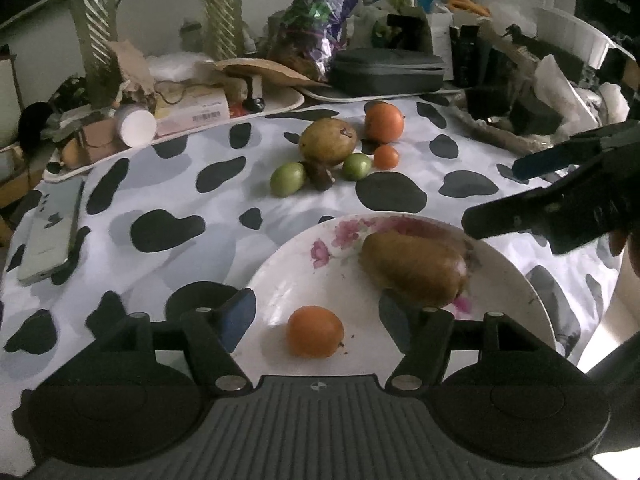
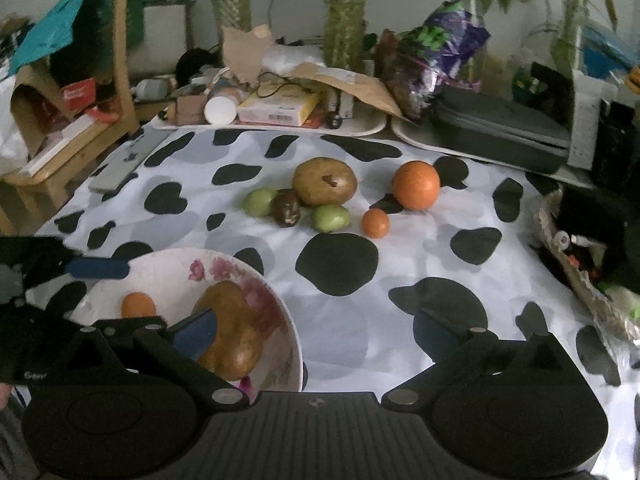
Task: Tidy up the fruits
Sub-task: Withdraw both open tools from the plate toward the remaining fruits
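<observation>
Both pairs of fingers spread wide, clamped on nothing. Left gripper [image 1: 332, 312] low over the near rim of the floral plate [image 1: 520, 276], its blue-padded finger [image 1: 238, 314] just off the rim on the left, its other finger above the plate's middle. Between them on the plate, a small orange fruit [image 1: 315, 332]; just beyond, a long brown fruit [image 1: 416, 274], long axis slanting from far-left to near-right. Right gripper [image 2: 320, 326] beside the plate's right edge [image 2: 294, 344], left finger [image 2: 196, 332] over the brown fruit [image 2: 232, 332], right finger over bare cow-print cloth [image 2: 400, 256].

Farther out, well apart from both grippers, the loose cluster on the cloth: two green fruits [image 2: 260, 201] [image 2: 331, 218], a dark brown one [image 2: 286, 208] wedged between them, a large round brown fruit [image 2: 324, 181] touching behind, then a small orange one [image 2: 375, 223] and a big orange one [image 2: 416, 185] off to the right. Beyond those, cluttered trays and a dark zip case [image 2: 504, 136].

Probably two fruits plated, six to fetch. Cluster straight ahead of the right gripper, slightly left; orange pair likely nearest that hand. From the left gripper, a reach across the whole plate. Round shapes, so no axis to match, only risk of rolling.
</observation>
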The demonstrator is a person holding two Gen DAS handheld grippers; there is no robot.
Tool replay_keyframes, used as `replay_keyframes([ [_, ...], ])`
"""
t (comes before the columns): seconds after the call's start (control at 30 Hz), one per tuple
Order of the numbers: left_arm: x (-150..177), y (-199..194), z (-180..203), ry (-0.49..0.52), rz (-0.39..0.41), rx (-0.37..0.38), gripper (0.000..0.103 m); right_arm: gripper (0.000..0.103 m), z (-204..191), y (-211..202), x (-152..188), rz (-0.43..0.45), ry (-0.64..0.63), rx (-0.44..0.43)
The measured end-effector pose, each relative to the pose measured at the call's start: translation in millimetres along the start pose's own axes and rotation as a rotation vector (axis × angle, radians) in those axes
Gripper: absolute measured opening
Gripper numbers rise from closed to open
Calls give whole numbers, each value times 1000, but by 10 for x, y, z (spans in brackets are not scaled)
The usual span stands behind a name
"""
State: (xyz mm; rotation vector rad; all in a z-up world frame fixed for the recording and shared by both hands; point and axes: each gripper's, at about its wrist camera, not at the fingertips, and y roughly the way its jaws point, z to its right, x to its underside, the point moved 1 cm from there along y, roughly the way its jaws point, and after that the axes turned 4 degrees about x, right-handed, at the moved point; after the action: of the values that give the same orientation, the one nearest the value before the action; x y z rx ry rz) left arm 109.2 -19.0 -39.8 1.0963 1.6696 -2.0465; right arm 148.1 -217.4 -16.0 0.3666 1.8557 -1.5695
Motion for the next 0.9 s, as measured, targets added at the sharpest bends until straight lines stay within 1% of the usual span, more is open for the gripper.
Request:
replay_keyframes([
  [0.23,29,-187,-32,-34,52,25,67,103,22,-48,55,-2,51,22],
  [0.47,91,-342,43,-29,75,9,67,103,79,-142,166,-1,128,32],
  [0.67,144,-415,66,-32,91,6,67,103,108,-204,217,15,143,56],
  [0.9,122,-382,38,-42,101,-9,67,103,117,-183,199,35,138,68],
])
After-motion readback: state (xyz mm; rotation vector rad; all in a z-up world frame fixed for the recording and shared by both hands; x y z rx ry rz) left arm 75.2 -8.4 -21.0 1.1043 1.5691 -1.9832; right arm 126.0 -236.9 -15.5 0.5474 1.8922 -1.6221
